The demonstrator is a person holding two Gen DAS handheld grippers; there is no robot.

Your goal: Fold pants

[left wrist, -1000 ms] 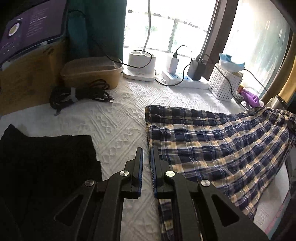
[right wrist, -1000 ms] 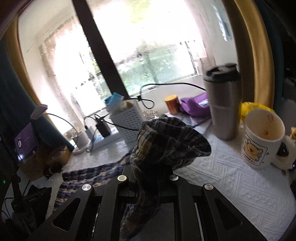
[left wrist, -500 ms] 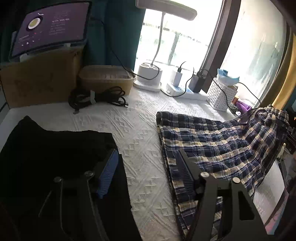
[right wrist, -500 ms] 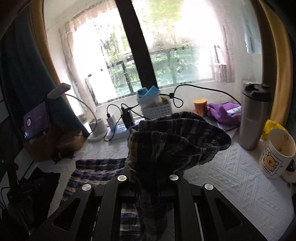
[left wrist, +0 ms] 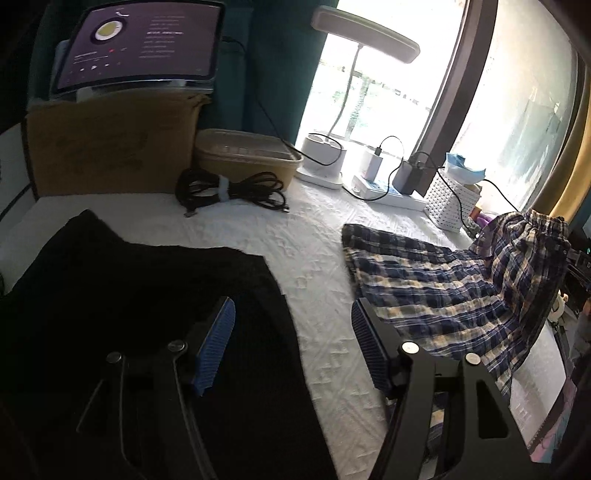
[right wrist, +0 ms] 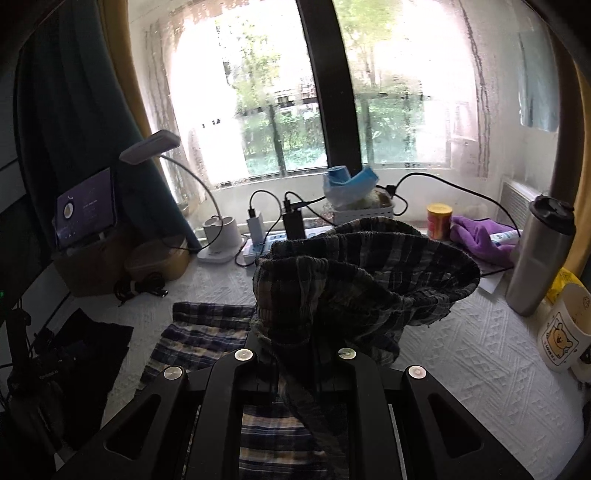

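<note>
Your left gripper (left wrist: 291,325) gapes empty; your right gripper (right wrist: 295,347) clamps the plaid pants (right wrist: 354,280), fabric hiding its fingertips.

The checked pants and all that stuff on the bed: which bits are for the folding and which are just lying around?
For the folding:
- plaid pants
- right gripper, shut on their bunched end
- left gripper, open and empty

Just lying about:
- black garment
- cable bundle
- desk lamp
- steel tumbler
- bear mug
- white basket
</note>
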